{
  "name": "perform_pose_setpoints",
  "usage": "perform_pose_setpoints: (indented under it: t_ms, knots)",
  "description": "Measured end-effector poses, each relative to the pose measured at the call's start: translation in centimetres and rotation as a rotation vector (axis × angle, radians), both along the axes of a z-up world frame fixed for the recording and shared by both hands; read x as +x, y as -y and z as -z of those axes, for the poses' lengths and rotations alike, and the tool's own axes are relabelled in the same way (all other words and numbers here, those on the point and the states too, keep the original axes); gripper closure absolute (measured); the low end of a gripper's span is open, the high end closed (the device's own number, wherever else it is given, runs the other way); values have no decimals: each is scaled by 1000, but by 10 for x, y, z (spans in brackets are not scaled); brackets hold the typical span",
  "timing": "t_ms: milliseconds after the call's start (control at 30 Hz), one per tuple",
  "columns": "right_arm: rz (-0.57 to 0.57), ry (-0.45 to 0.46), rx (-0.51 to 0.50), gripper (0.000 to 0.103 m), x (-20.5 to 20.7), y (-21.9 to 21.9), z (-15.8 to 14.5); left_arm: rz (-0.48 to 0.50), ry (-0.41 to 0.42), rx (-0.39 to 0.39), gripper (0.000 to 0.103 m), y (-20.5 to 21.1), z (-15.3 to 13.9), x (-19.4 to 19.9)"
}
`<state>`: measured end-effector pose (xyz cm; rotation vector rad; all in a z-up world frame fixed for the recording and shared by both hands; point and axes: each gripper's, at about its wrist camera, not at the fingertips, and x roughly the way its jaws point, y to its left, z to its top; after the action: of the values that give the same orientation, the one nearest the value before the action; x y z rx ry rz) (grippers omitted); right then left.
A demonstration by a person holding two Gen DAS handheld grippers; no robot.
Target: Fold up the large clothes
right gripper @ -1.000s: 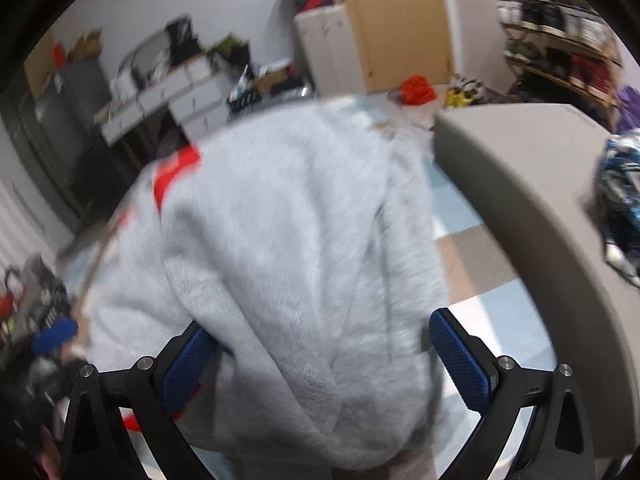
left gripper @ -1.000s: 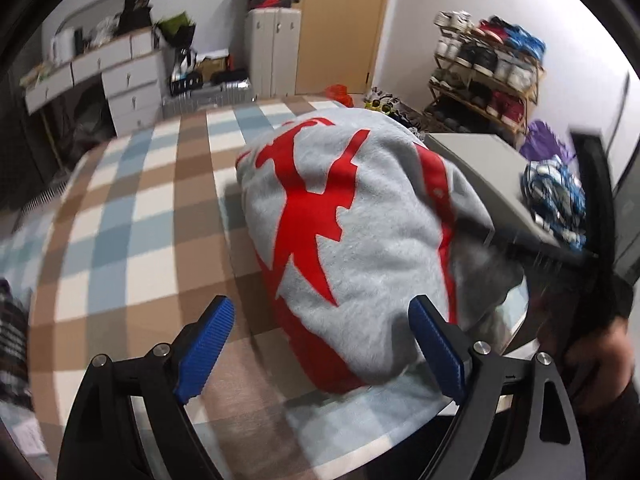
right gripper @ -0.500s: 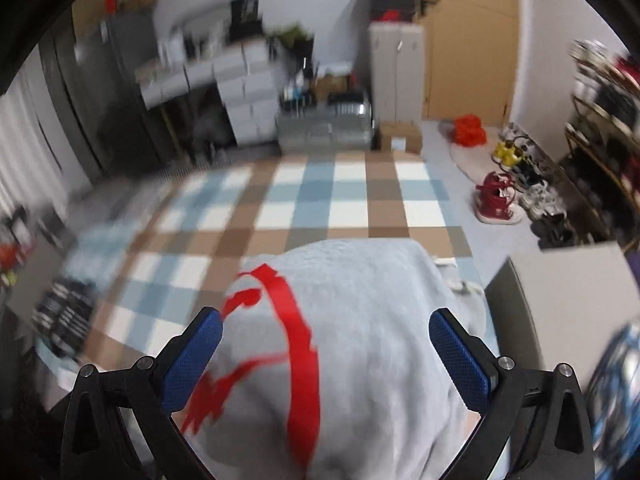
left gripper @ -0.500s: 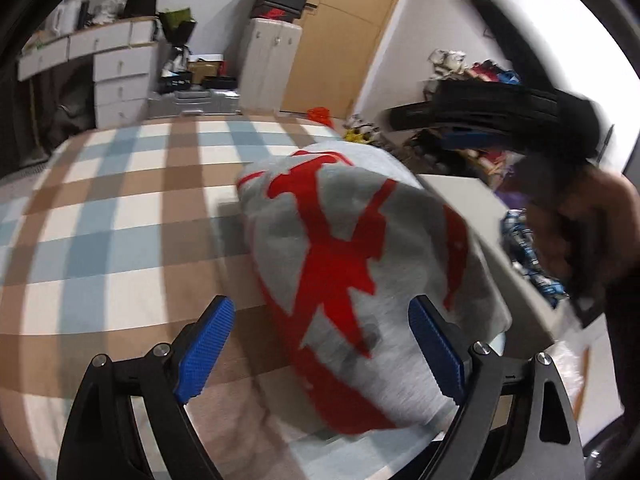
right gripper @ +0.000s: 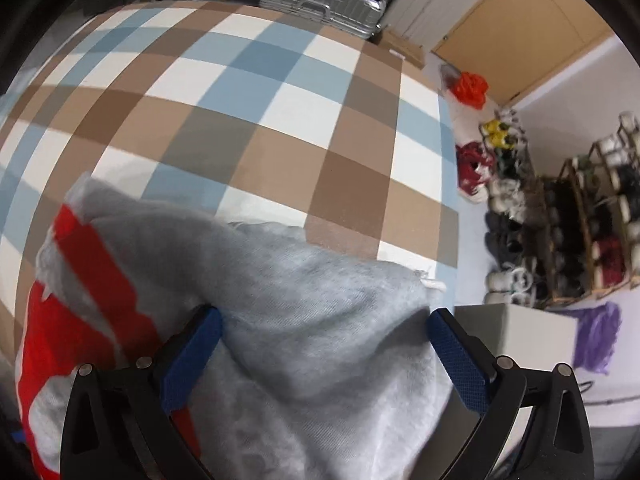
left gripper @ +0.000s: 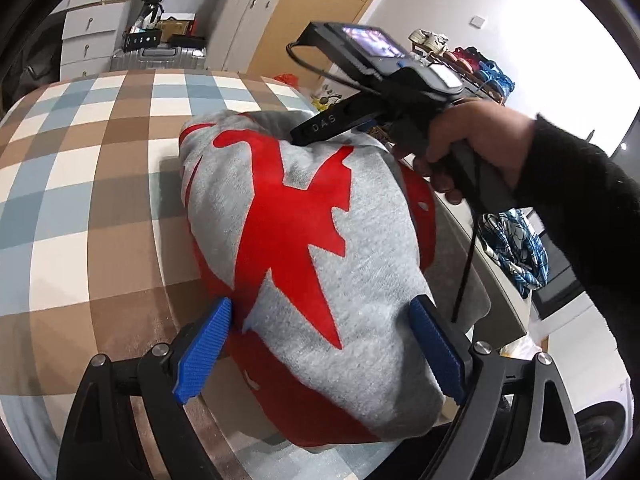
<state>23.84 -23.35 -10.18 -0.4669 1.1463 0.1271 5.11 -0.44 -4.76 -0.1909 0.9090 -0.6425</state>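
I have the grey sweatshirt [left gripper: 320, 248] with its big red print lying in a folded bundle on the checked bedspread [left gripper: 92, 184], close to the bed's edge and next to a pale grey table [right gripper: 532, 336] that stands beside the bed. My left gripper [left gripper: 320, 348] hangs over the near end of the bundle, angled downward, its blue pads [left gripper: 204, 352] spread wide to either side of the fabric; the cloth sits below and between them, but I see neither pad pressing into it, so I call this one released. In the left wrist view my right hand [left gripper: 476, 148] shows in a black sleeve, wrapped round the handle of the other tool above the far end of the sweatshirt. In its own view the right gripper [right gripper: 320, 352] looks steeply down on the plain grey part of the garment, its fingers [right gripper: 456, 360] standing wide apart with a hump of cloth between them. The picture is blurred there, and I cannot tell whether the pads touch the fabric; nothing looks pinched. A blue patterned garment [left gripper: 516, 248] lies crumpled on the table, well apart from the sweatshirt. Beyond the bed a shoe rack [right gripper: 576, 224] stands against the wall.
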Motion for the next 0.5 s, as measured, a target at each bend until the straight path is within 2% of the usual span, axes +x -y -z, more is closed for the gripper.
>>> perform_pose_setpoints:
  t_ms: [133,233,267,333,400,500]
  knots:
    - [1,59,54,0,-6,4,-15,-7,-7,9,15,-1,1,0]
    - [37,153,146,0,-27,16,-47,-17,-17,-1,15,-5,-2,-1]
    - [39,175,230,0,-43,24,-62,-31,-8,-2,15,-7,-4,-2]
    - [23,218,331,0,-72,31,-79,-64,32,-10,15,-14,-13,-4]
    - [2,261,377,0,-107,33,-88,-94,65,-26,15,-21,-20,-5]
    - [29,297,381,0,-150,34,-80,-147,101,-30,15,-30,-28,-8]
